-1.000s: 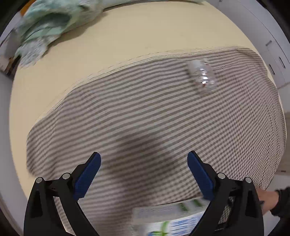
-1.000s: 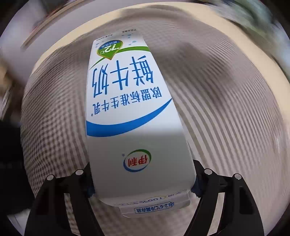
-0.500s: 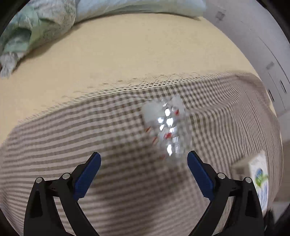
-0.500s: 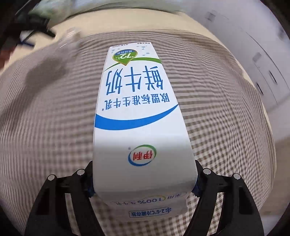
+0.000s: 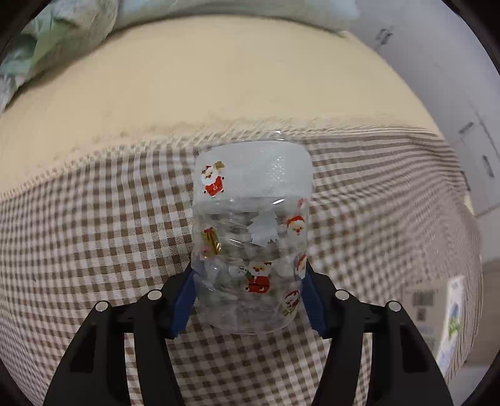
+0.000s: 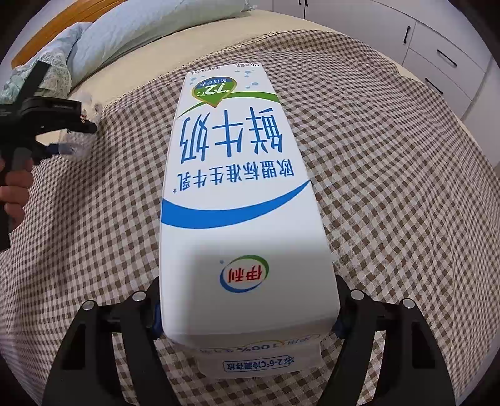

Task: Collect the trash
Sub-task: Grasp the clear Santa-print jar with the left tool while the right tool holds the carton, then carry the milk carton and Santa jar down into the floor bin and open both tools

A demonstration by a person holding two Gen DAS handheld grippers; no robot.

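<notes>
A clear plastic jar (image 5: 253,218) with a white lid and Santa stickers lies on the brown checked cloth (image 5: 93,234). My left gripper (image 5: 248,281) is closing its jaws on the jar's lower body, and both blue pads (image 5: 184,296) touch its sides. My right gripper (image 6: 247,315) is shut on a white and blue milk carton (image 6: 237,193), held above the cloth with its base pointing away. The right wrist view shows the left gripper (image 6: 75,139) at the far left with a hand (image 6: 12,187) on its grip. The left wrist view shows the carton (image 5: 450,315) at the right edge.
The checked cloth covers a bed with a beige sheet (image 5: 218,93). Pale blue pillows (image 6: 140,28) and a green patterned quilt (image 5: 47,47) lie at the head, before a wooden headboard (image 6: 62,22). White cabinets with drawers (image 6: 437,53) stand beyond the bed's right side.
My left gripper came down over the jar and its jaws narrowed from wide open onto the jar's sides. My right gripper swung round with the carton still in its grip.
</notes>
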